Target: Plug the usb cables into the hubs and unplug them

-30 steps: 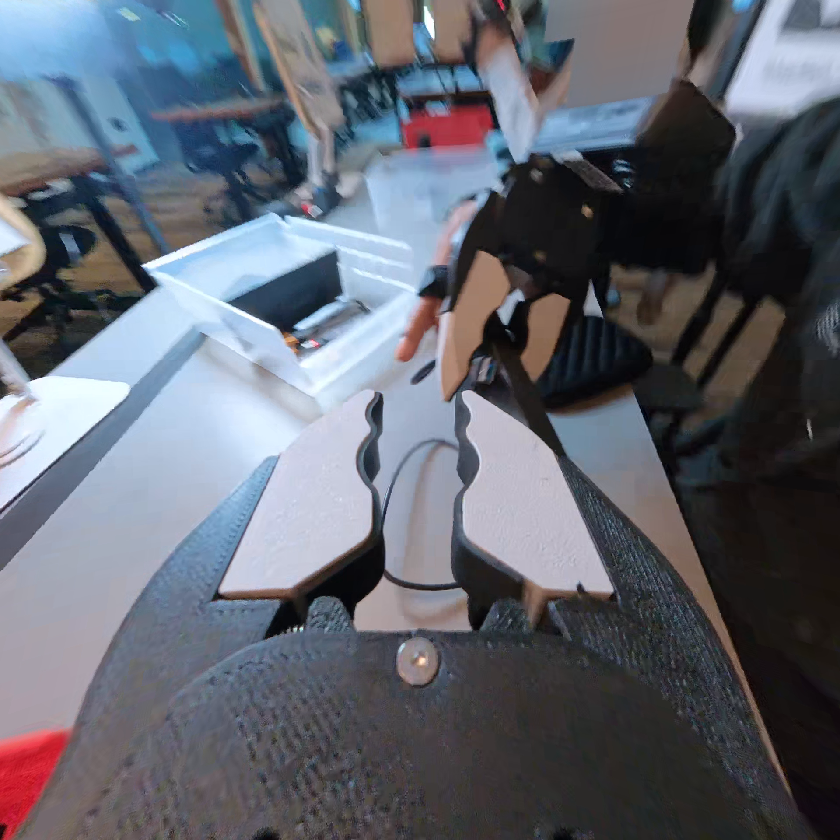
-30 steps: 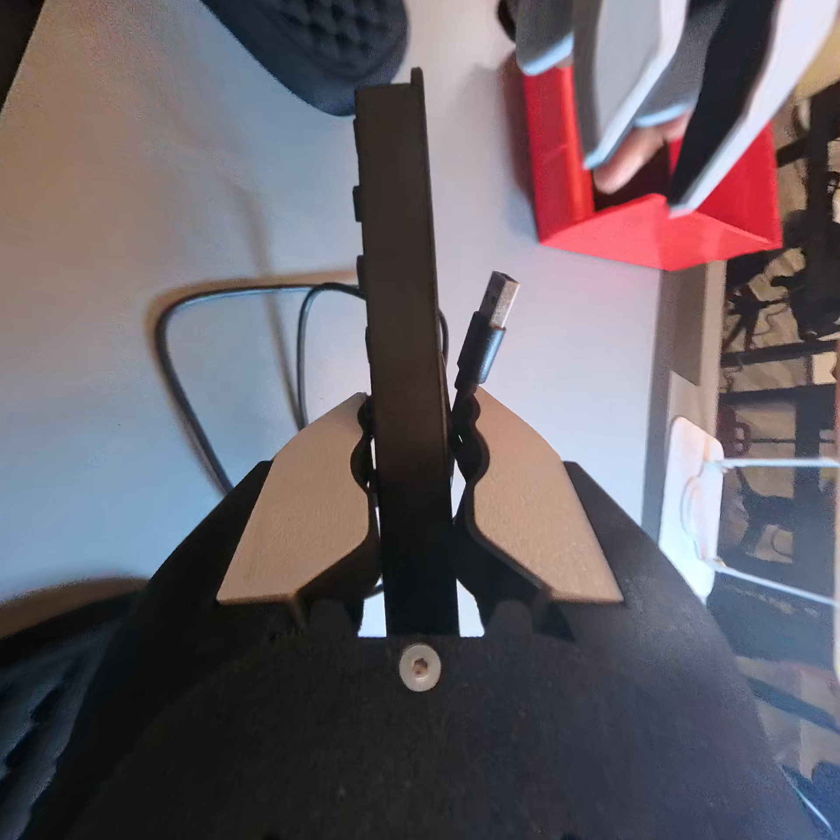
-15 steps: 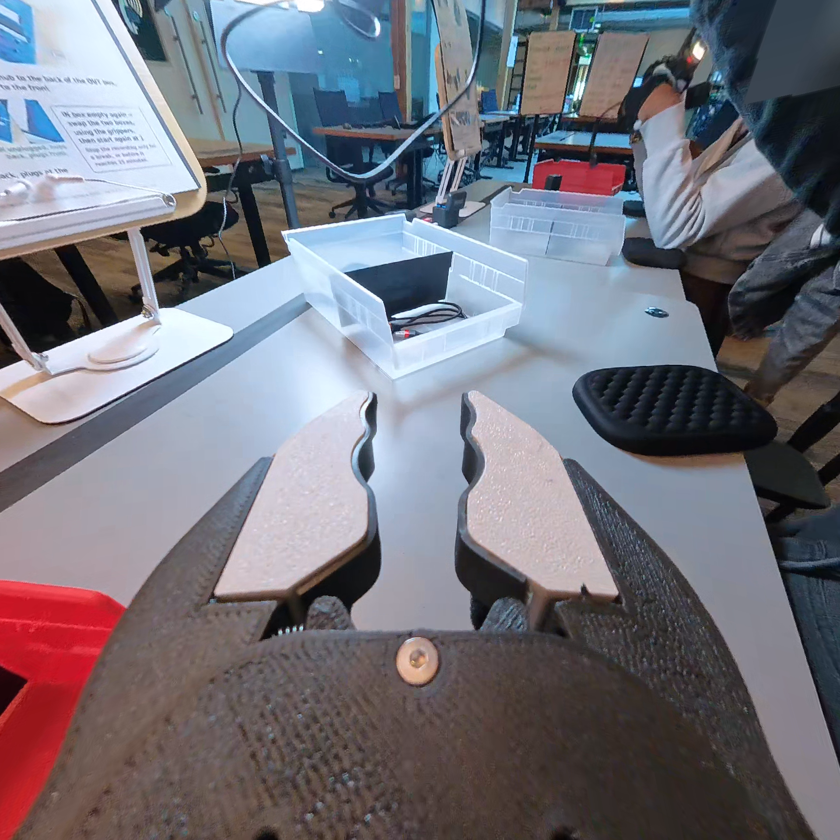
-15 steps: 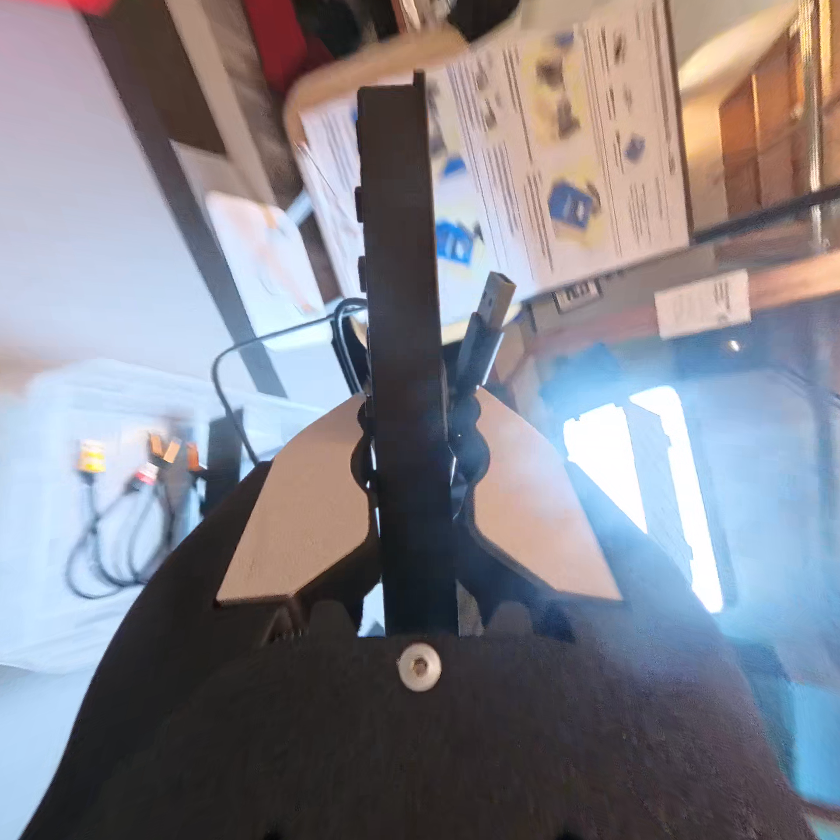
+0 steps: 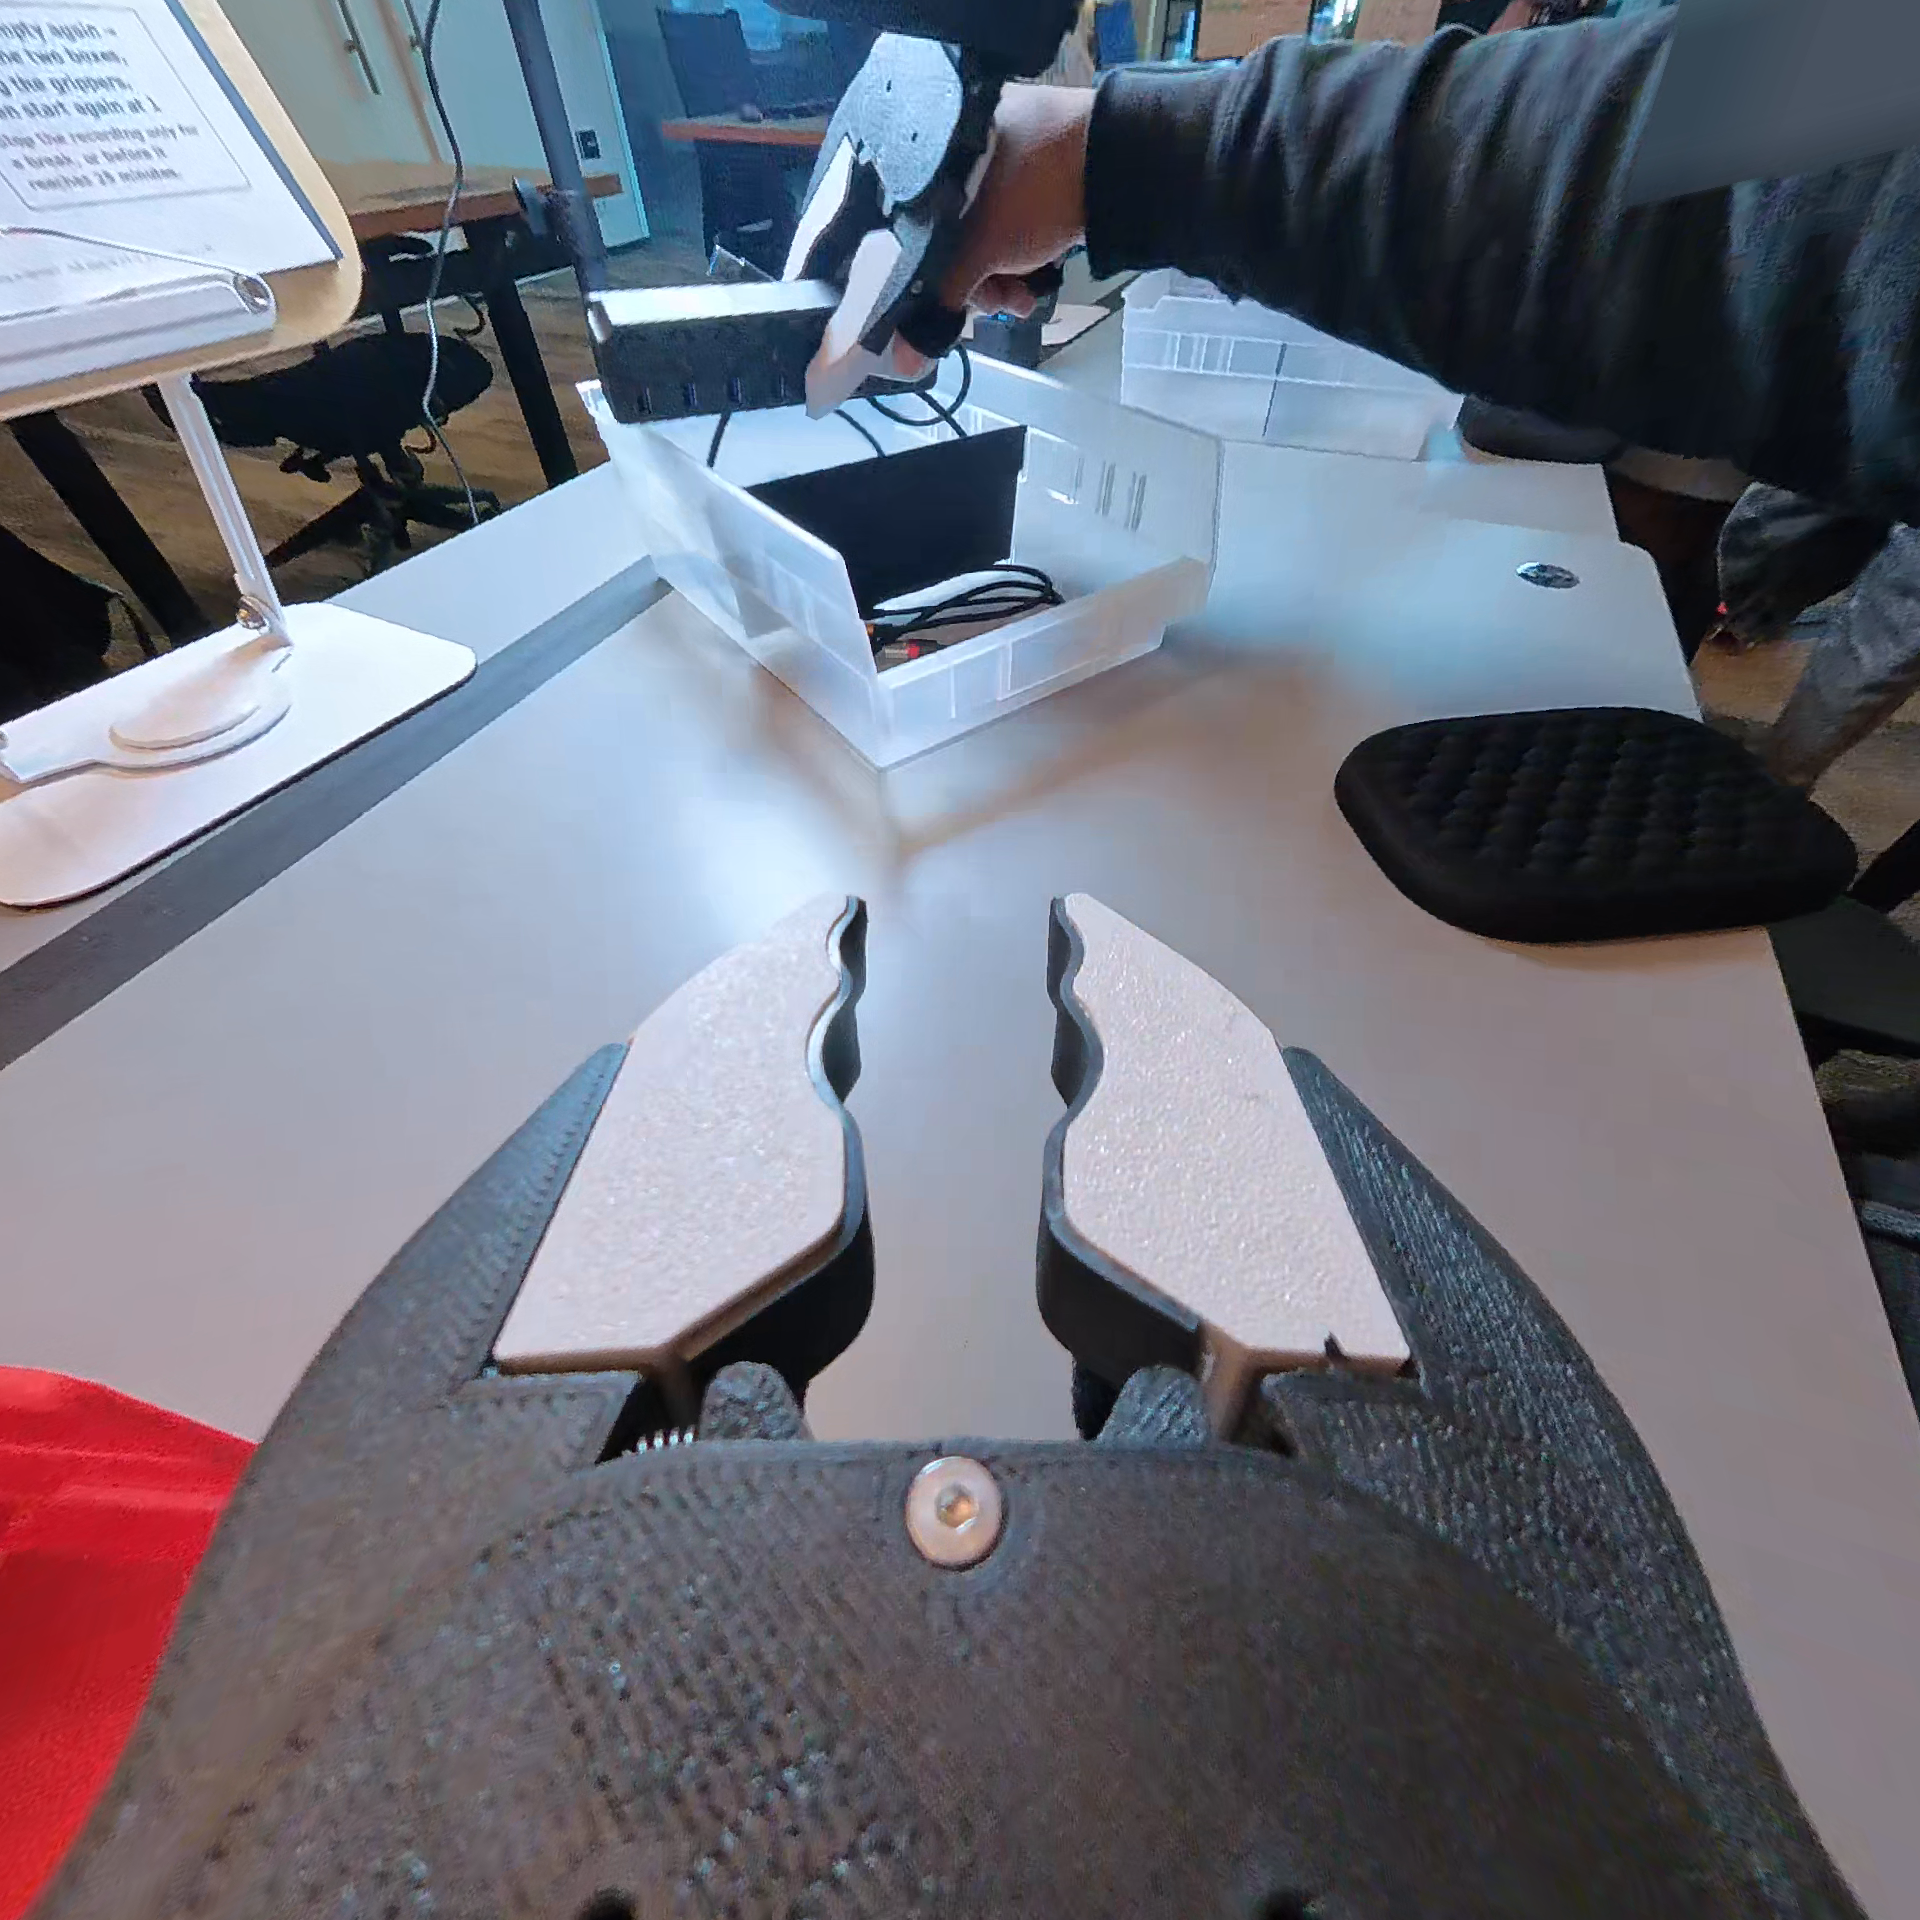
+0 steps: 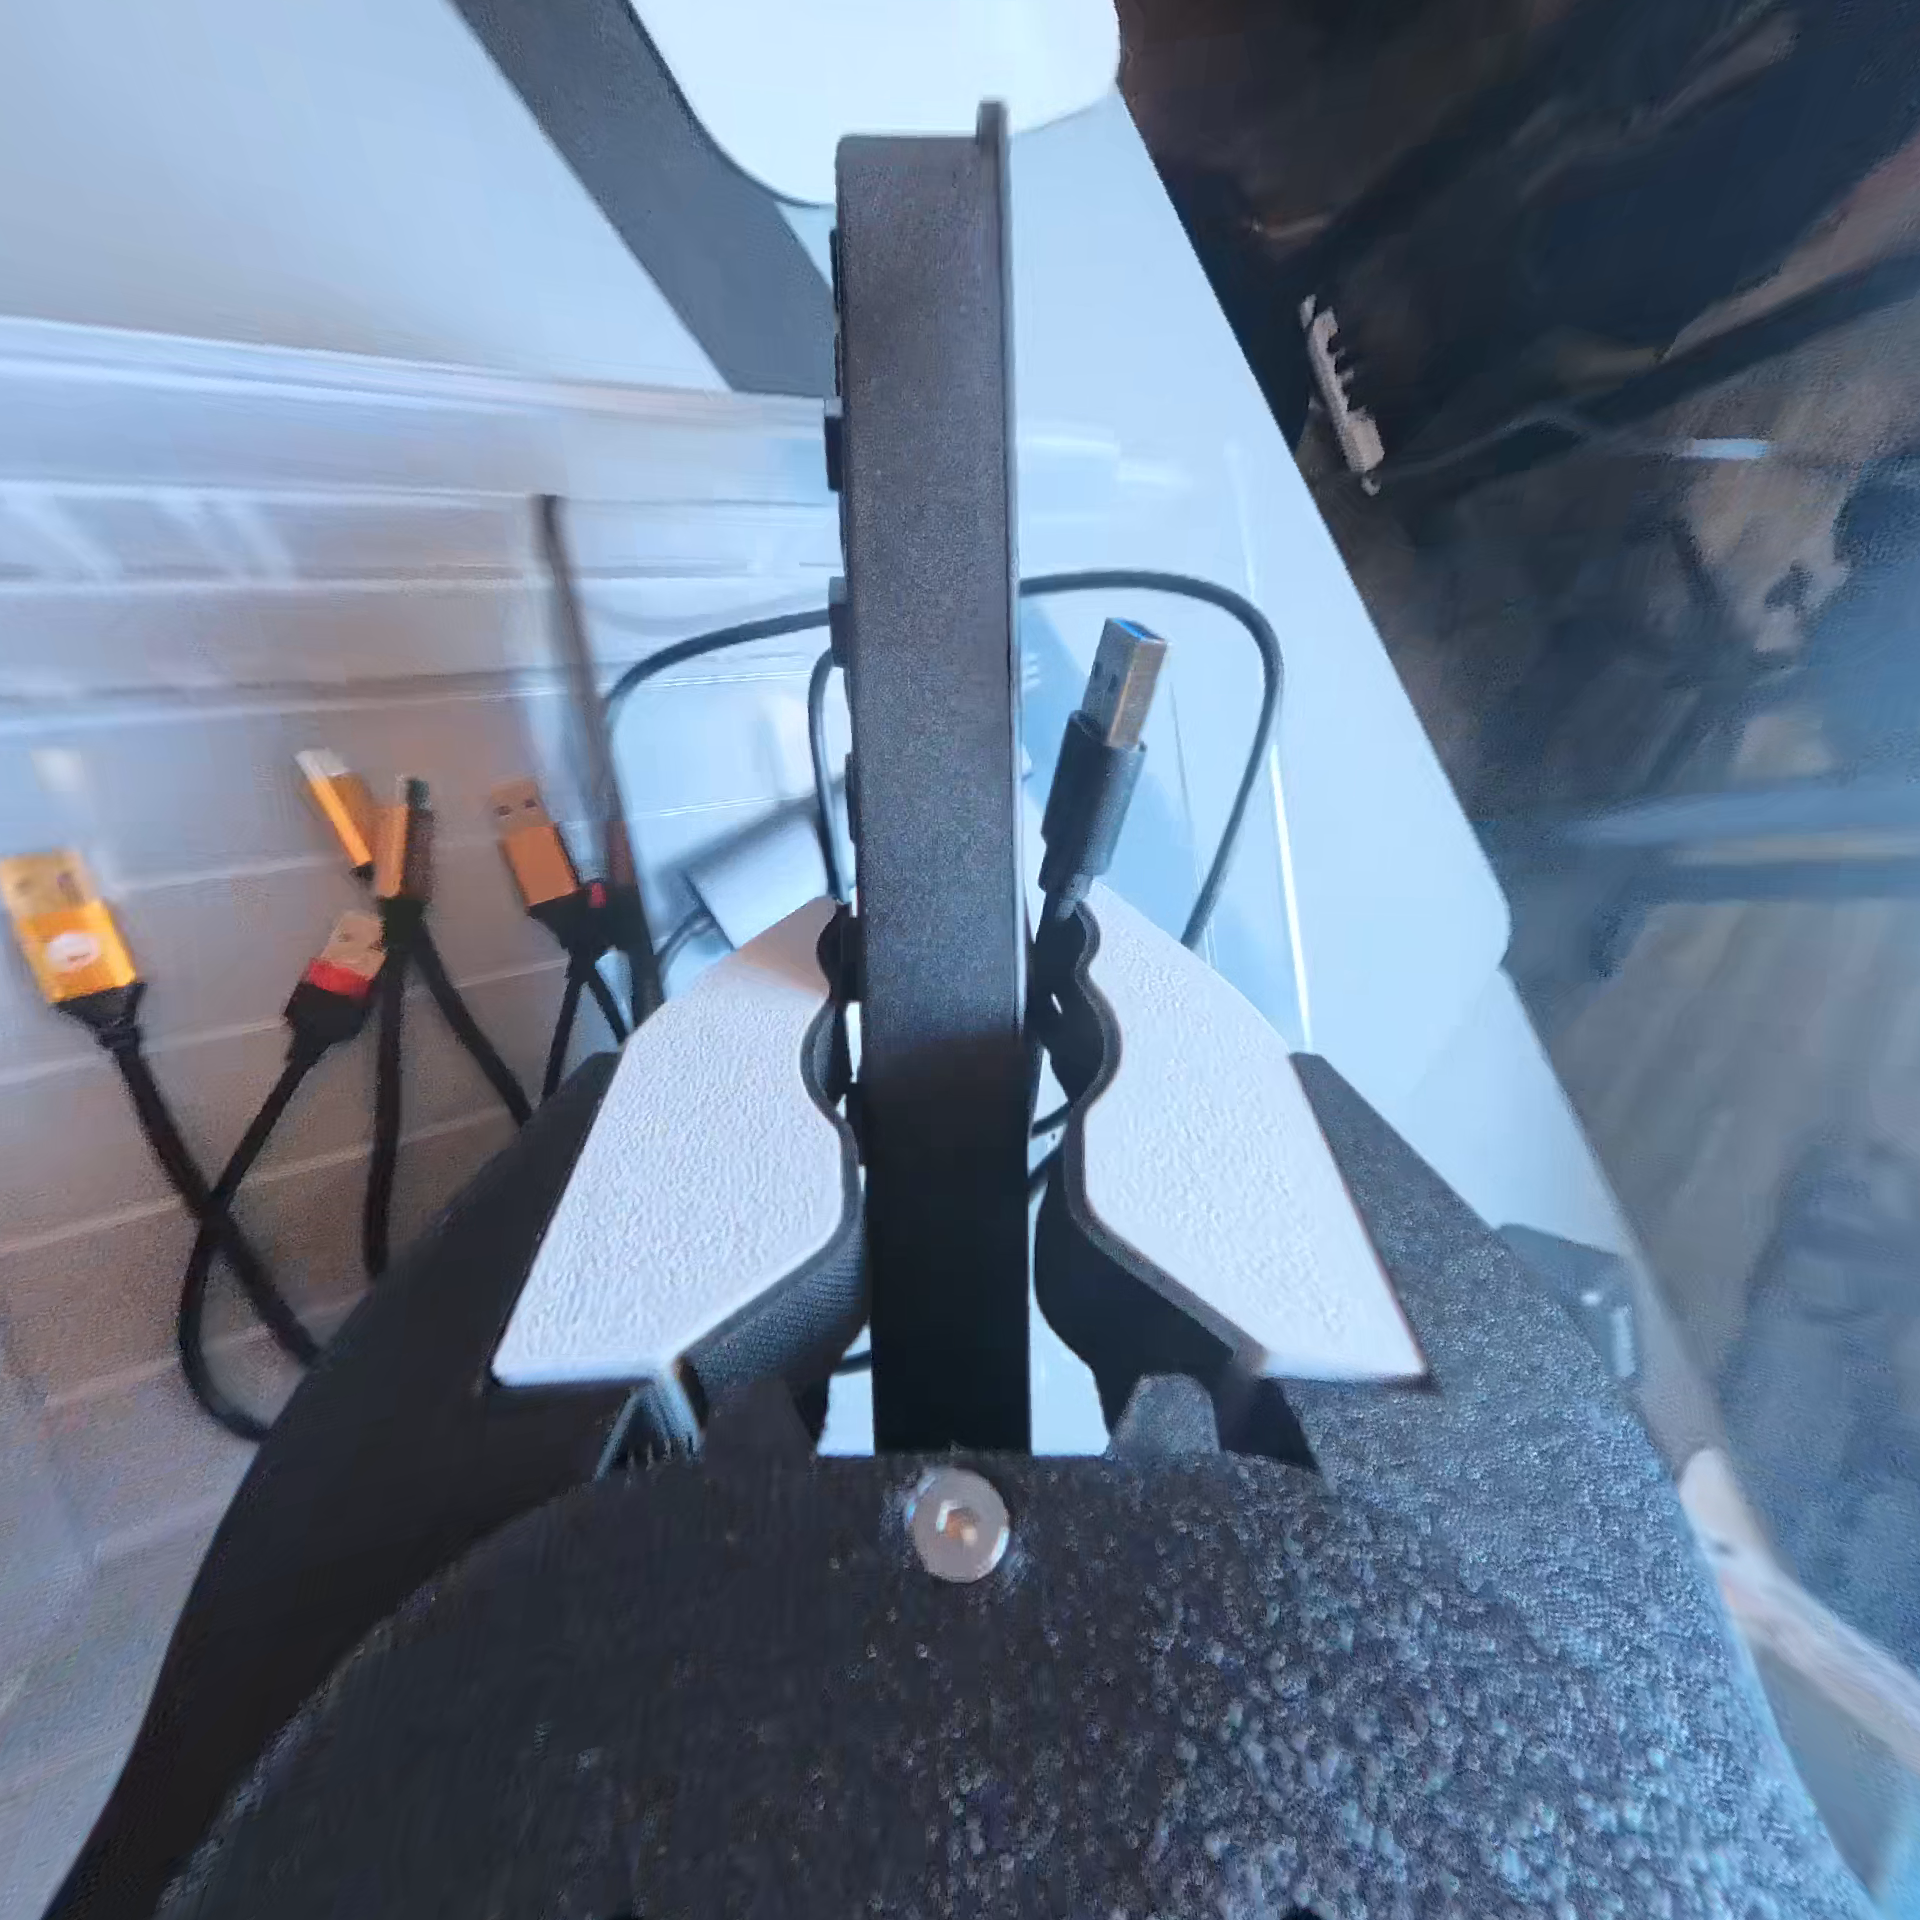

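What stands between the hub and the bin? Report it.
Nothing visible. The right gripper holds the hub just above the bin's far compartment, behind the black divider. The cables lie in the near compartment; only the hub's own lead dangles below it.

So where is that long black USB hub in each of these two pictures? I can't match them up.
Left wrist view: the black hub is at top centre, held in the air by the right gripper over the clear bin.
Right wrist view: the hub runs up the middle, clamped between the fingers.
Shared landmark: the clear bin with the cables inside it.
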The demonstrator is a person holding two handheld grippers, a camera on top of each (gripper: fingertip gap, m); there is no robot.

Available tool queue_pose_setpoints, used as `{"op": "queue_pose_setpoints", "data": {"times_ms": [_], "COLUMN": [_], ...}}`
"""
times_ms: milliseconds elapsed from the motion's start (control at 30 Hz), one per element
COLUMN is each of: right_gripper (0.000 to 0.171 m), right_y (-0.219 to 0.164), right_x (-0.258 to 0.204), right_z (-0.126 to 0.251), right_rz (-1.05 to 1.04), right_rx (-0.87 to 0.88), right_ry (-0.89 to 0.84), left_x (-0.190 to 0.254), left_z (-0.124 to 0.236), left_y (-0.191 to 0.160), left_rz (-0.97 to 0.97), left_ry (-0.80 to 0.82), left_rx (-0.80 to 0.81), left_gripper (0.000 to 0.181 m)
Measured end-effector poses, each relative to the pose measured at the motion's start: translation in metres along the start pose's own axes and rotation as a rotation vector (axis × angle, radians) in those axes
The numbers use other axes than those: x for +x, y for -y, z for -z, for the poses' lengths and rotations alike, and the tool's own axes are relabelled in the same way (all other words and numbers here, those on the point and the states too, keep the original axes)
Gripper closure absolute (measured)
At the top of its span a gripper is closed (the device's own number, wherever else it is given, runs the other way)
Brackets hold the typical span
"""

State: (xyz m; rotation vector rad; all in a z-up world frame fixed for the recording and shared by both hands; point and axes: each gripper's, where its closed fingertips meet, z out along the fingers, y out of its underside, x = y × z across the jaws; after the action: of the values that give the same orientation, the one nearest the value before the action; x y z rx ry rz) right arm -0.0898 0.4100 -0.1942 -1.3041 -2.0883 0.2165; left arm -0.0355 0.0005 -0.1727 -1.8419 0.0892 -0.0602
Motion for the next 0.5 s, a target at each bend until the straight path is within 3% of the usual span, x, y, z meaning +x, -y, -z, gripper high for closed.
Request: {"op": "queue_pose_setpoints", "data": {"times_ms": [167,267,333,500], "right_gripper": [0.131,0.111,0.096,0.094], "right_y": [-0.042,-0.047,-0.031,0.031], "right_x": [0.021,0.027,0.028,0.027], "right_z": [-0.022,-0.026,-0.019,0.046], "right_rz": [-0.065,-0.067,-0.098,-0.173], "right_rx": [-0.26,-0.324,-0.239,0.114], "right_ry": [0.024,0.016,0.029,0.032], "left_x": [-0.003,-0.007,-0.012,-0.037], "left_z": [-0.004,-0.004,0.0,0.034], "left_y": [-0.01,-0.013,-0.012,-0.011], "left_rz": [0.006,0.024,0.028,0.003], "left_ry": [0.005,0.02,0.044,0.158], "left_rx": [-0.037,-0.053,-0.059,-0.12], "left_gripper": [0.147,0.143,0.139,0.126]}}
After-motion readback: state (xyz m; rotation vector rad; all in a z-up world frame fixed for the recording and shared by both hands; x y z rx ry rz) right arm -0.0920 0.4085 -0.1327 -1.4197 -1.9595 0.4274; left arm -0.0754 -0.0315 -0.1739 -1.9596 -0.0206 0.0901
